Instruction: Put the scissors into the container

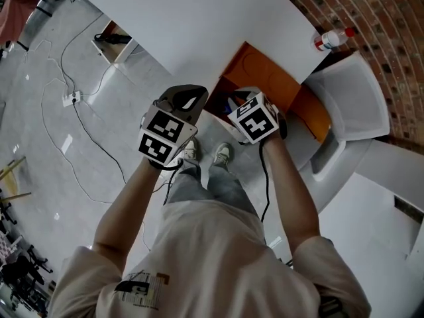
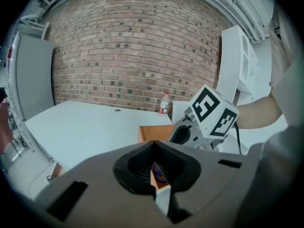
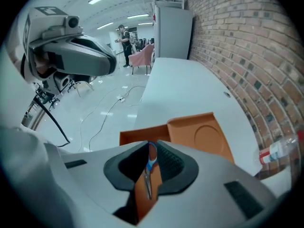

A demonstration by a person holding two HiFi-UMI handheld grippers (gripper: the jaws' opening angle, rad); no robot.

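Carry stage of the task, release not yet made. The right hand-held gripper [image 3: 151, 145] has its jaws drawn narrow, with the blue-handled steel scissors [image 3: 152, 159] in the slit between them. The pads appear to pinch the scissors, though actual contact cannot be confirmed in either gripper view. The left hand-held gripper [image 2: 153, 144] is just to the left of the right one. Its jaw tips are together and hold nothing; the blue finger rings only show beyond its slit.

Directly under and ahead of the right jaws is the orange plastic container [image 3: 199, 137], which sits at the near edge of the white bench [image 1: 199, 25]. Its rectangular compartment lies beneath the jaw tips, and a flat section with a round recess lies farther ahead.

Progress, as judged: the pick-up and the approach are done, since the scissors are off the bench and over the container. Lowering them into the near compartment and opening the jaws are left.

Orientation: the long axis of the scissors runs along the right jaws. The handle rings lead at the jaw tips, pointing away from the holder, and the closed blades trail back toward the gripper body. The blades are seen nearly edge-on, so the tilt about that axis cannot be read.
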